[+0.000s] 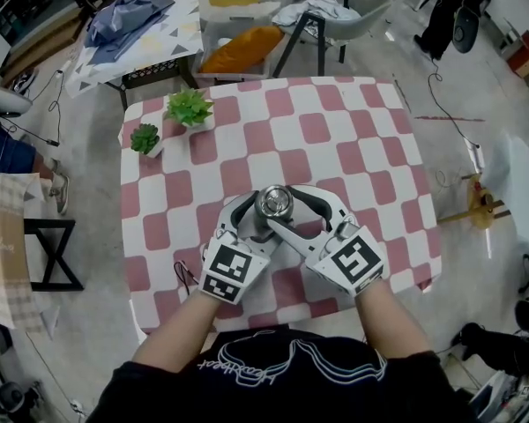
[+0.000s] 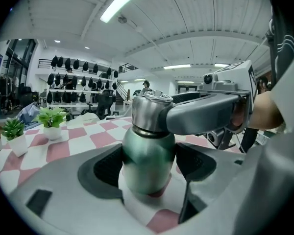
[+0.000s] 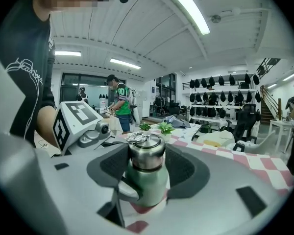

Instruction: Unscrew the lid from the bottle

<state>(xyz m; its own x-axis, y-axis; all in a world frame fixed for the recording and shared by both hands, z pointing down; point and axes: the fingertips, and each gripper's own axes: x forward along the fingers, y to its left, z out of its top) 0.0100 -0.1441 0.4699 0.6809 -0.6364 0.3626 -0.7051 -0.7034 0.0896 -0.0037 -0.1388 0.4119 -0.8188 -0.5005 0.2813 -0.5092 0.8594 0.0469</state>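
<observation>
A green metal bottle (image 2: 148, 163) with a steel lid (image 1: 274, 204) stands upright on the pink-and-white checked table (image 1: 335, 130), near its front edge. My left gripper (image 1: 263, 215) comes in from the lower left, and its dark pads press on both sides of the green body (image 3: 148, 185). From the lower right, my right gripper (image 1: 284, 208) has its pads against the lid (image 3: 146, 153), above the left gripper's grip. One grey right finger (image 2: 206, 114) crosses the left gripper view and touches the lid (image 2: 149, 112). The lid sits on the bottle's neck.
Two small potted plants (image 1: 189, 108) (image 1: 145, 137) stand at the table's far left corner. Beyond the table are a chair with an orange cushion (image 1: 242, 47) and a second table with cloth (image 1: 128, 20). A stool (image 1: 53, 254) is on the left.
</observation>
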